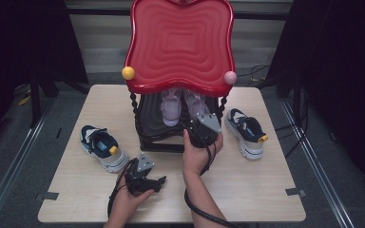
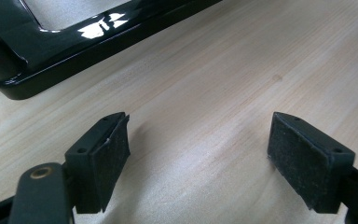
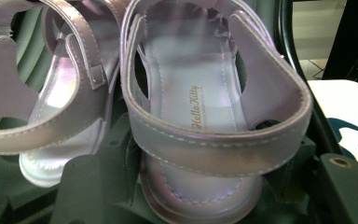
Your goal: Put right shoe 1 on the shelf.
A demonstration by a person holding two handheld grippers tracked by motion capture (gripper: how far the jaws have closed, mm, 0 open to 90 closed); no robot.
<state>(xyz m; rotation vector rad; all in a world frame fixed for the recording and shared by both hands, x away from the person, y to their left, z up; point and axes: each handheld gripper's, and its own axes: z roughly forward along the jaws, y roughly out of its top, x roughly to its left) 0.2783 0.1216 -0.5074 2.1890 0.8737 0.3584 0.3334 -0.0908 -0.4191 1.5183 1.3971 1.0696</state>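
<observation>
Straddling right sandal (image 3: pixel 200 121) heel: right hand-held gripper (image 1: pixel 200 129)

Red shelf rack (image 1: pixel 180 42), lilac sandals (image 1: pixel 171 110), 2 sneakers (image 1: pixel 103 147)

The rack's top shelf (image 1: pixel 180 45) is glossy red with a rippled concentric pattern, plus a yellow ball (image 1: pixel 128 72) and a pink ball (image 1: pixel 230 77) on its corners. Sandals (image 3: pixel 191 126) are shimmery lilac with gold lettering; sneakers (image 1: pixel 103 147) are white, navy, teal, with yellow bits, on a pale woodgrain table (image 1: pixel 247 185).
</observation>
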